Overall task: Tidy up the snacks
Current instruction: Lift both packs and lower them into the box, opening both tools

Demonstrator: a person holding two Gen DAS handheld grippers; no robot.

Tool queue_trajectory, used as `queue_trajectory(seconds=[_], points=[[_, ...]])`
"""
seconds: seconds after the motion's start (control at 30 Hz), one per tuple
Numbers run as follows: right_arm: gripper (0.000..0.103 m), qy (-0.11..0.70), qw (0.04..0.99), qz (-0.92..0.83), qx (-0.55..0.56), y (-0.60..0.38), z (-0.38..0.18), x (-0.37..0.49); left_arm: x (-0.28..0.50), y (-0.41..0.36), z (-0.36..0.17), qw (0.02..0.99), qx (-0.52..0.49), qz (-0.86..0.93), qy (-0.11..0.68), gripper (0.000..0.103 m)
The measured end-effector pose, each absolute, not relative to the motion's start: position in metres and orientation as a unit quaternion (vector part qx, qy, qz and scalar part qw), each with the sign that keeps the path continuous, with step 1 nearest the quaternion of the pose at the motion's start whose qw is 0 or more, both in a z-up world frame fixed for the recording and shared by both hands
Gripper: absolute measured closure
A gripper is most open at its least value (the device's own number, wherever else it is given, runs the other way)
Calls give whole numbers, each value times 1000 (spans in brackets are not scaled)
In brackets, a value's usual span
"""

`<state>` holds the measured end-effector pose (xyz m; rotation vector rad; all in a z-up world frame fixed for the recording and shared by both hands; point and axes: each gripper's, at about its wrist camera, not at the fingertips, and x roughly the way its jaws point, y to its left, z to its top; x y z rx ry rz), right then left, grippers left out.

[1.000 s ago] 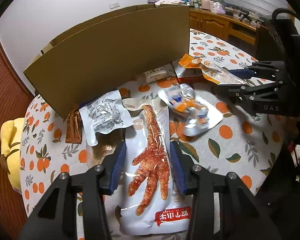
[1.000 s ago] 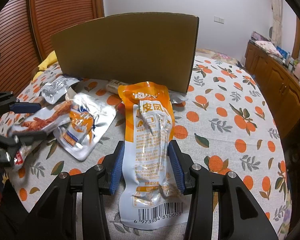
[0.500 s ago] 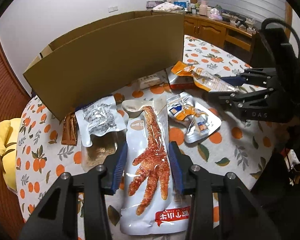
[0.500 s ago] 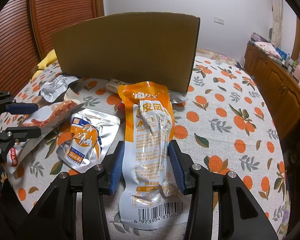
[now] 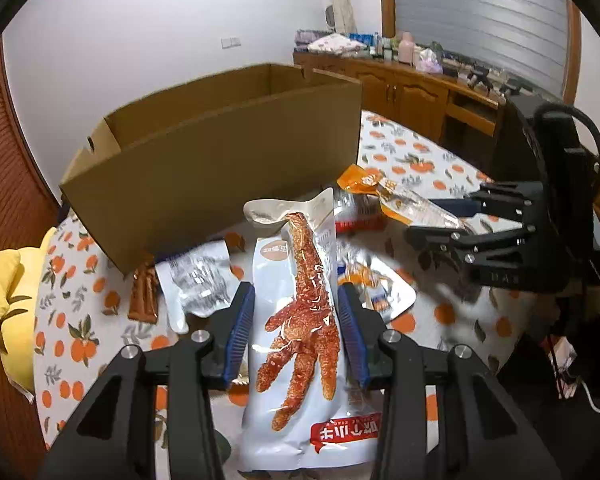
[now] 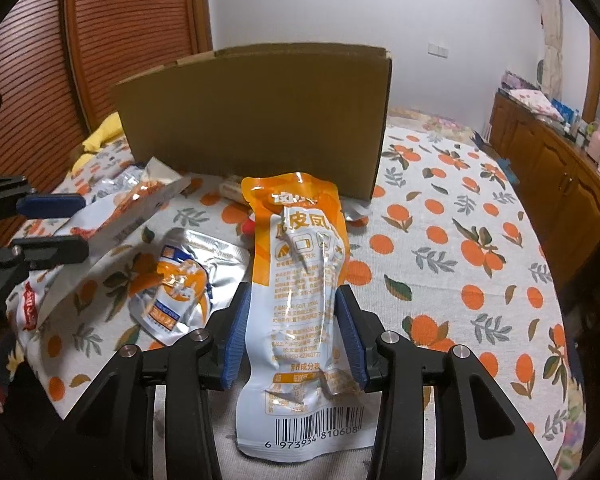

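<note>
The cardboard box point(image 5: 220, 152) stands open-topped on the surface point(image 6: 460, 248); only its bare inner walls show, the bottom is hidden. The left tool point(image 5: 296, 328) is clamped on the chicken-foot packet point(image 5: 300, 320), held above the surface, its long axis running away from the camera with the far end toward the box. The right tool point(image 6: 292, 332) is clamped on the orange packet point(image 6: 300, 280), raised likewise, orange end toward the box, barcode nearest. A silver pouch point(image 6: 180, 288) lies flat between them.

Glossy plastic snack packets point(image 6: 298, 300), matt cardboard box point(image 5: 220, 168), cloth tablecloth point(image 6: 460, 248)
</note>
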<state>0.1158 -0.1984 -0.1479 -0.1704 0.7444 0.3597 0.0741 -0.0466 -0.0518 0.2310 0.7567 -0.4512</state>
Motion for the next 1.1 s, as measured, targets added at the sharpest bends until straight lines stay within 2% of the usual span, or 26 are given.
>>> queue_trajectory(seconds=[0.77, 1.1], points=[[60, 293, 928, 209, -94, -179, -77, 114, 105, -24, 23, 932, 91, -200, 289, 62], [60, 260, 931, 226, -120, -164, -38, 140, 150, -11, 50, 942, 93, -182, 267, 61]])
